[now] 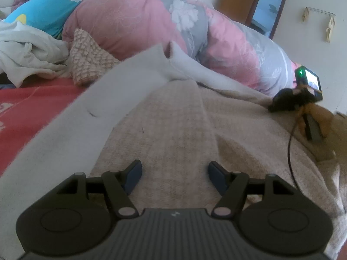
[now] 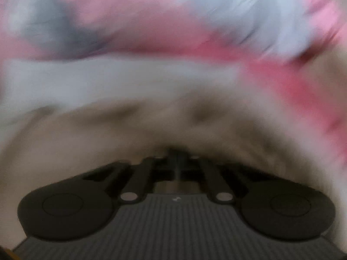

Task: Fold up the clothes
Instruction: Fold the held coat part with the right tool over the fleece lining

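I had the beige fleece garment [image 1: 184, 119] spread flat on the bed for folding, its white lining [image 1: 65, 130] turned up on one side. My left gripper [image 1: 173, 173] hovered spread and empty above it, while my right gripper [image 2: 176, 158] had pinched shut on its edge, presumably to carry it over.

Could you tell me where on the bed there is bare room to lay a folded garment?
The red blanket is bare left of the white garment, below the knitted cushion. Behind, the pink quilt and crumpled white cloth crowd it.
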A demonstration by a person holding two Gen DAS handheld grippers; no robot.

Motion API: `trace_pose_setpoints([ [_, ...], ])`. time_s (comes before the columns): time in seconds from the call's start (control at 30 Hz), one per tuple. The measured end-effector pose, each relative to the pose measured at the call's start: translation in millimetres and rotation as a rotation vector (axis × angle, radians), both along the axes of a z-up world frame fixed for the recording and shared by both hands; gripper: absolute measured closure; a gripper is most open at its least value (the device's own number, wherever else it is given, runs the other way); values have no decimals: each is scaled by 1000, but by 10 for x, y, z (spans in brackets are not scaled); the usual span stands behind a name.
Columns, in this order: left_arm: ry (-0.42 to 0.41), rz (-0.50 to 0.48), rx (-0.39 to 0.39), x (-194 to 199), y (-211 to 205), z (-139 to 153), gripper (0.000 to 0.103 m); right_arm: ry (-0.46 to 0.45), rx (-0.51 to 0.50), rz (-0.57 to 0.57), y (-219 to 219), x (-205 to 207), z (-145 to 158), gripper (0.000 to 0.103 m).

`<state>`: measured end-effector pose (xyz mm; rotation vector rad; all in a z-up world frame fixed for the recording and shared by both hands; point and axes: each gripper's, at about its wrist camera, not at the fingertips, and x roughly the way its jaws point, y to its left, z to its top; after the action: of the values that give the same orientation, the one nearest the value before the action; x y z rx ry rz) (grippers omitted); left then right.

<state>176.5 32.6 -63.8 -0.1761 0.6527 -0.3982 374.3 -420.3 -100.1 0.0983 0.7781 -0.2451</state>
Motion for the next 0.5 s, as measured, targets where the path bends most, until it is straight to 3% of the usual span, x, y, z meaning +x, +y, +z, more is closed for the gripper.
trace_pose_setpoints([
  [0.03, 1, 0, -2, 6, 10, 0, 34, -16, -57, -45, -100, 98, 25, 103],
  [0.17, 3, -1, -5, 8, 33, 0, 34, -6, 73, -150, -574, 325, -110, 103],
  [0.3, 3, 0, -8, 0, 53, -3, 34, -24, -2, -153, -517, 426, -196, 103],
  [0.37, 3, 0, -9, 2, 56, -3, 34, -29, 42, -132, -452, 370, -135, 103],
  [0.43, 2, -1, -7, 0, 55, -3, 34, -34, 84, -102, -374, 308, -65, 97],
  [0.5, 2, -1, -6, -3, 57, -3, 34, -35, 60, 72, -91, 178, 100, 88],
])
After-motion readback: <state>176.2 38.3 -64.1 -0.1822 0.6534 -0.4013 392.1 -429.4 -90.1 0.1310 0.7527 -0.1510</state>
